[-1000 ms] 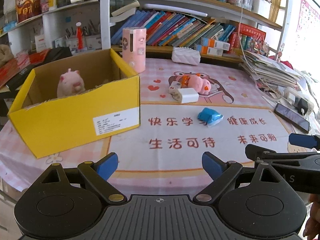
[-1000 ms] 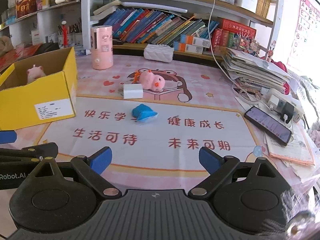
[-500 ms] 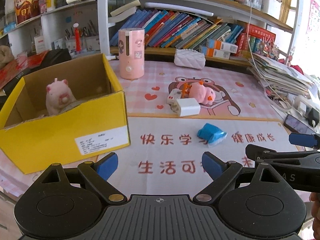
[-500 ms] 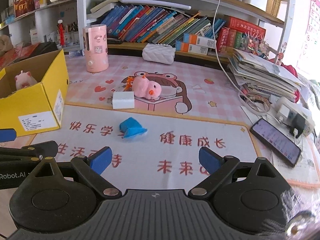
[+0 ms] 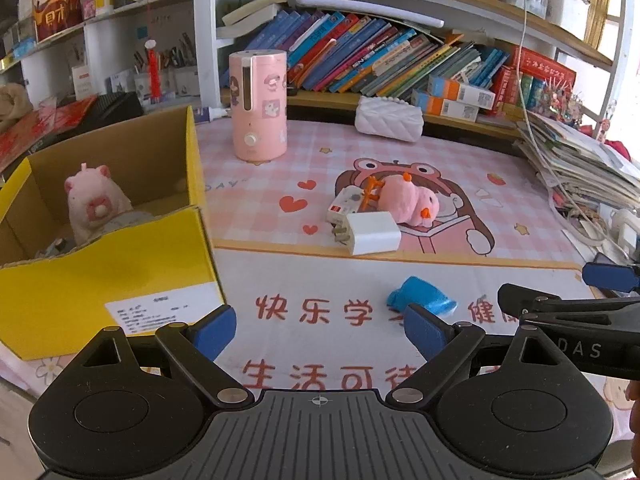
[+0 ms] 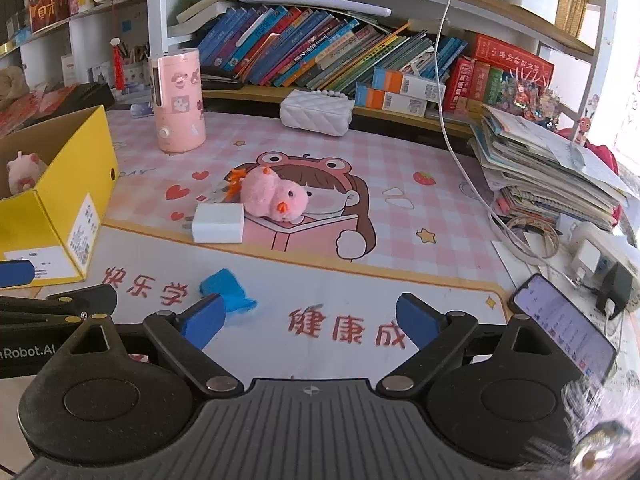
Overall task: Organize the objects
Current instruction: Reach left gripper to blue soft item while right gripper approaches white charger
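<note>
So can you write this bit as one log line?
left gripper: open, empty | right gripper: closing, empty | blue toy: on mat | yellow box: holds pink plush

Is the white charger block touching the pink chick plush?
Touching. The right wrist view shows the white charger block butted against the pink chick plush, no mat visible between; the left wrist view agrees.

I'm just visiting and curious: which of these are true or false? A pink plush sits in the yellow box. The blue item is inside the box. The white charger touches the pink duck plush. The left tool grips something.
1. A pink plush sits in the yellow box: true.
2. The blue item is inside the box: false, it lies on the mat.
3. The white charger touches the pink duck plush: true.
4. The left tool grips something: false, it is open and empty.
</note>
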Demonstrator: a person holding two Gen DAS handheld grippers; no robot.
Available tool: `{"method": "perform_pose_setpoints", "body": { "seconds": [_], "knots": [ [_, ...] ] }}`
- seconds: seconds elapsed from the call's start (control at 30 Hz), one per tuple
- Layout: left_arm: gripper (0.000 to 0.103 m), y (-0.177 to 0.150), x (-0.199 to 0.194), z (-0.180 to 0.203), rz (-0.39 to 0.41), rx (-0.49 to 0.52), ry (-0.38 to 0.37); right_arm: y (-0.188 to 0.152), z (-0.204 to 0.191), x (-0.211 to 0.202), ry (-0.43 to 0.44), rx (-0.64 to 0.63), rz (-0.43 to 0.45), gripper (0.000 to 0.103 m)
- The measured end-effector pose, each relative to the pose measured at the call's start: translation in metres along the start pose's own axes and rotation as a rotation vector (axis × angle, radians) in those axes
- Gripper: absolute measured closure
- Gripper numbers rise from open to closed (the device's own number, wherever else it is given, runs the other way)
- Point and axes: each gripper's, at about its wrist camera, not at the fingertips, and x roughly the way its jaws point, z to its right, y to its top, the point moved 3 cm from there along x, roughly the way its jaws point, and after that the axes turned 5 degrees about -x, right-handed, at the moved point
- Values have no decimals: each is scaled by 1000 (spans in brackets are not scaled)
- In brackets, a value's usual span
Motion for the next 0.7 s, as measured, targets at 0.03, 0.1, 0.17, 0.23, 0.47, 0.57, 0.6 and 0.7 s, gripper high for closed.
{"method": "perform_pose_setpoints", "body": {
  "seconds": [0.03, 0.1, 0.17, 0.23, 0.47, 0.57, 0.6, 0.7],
  "knots": [
    [10, 1, 1, 2, -1, 2, 6, 1, 2, 2, 3, -1, 0, 11],
    [10, 2, 5, 4, -5, 1, 19, 3, 5, 6, 13, -2, 1, 11],
    [10, 4, 8, 6, -11, -3, 32, 6, 8, 10, 24, -4, 2, 12],
    [10, 6, 10, 6, -14, -7, 40, 7, 10, 14, 36, -6, 3, 12],
    [10, 11, 17, 11, -13, -9, 50, 15, 15, 25, 76, -5, 5, 15],
    [10, 14, 19, 12, -8, -4, 65, 18, 17, 30, 89, -6, 6, 15],
    [10, 16, 20, 13, -6, -3, 70, 19, 17, 32, 93, -6, 6, 15],
    [10, 19, 23, 14, 1, 8, 76, 22, 19, 37, 102, -5, 4, 15]
  ]
}}
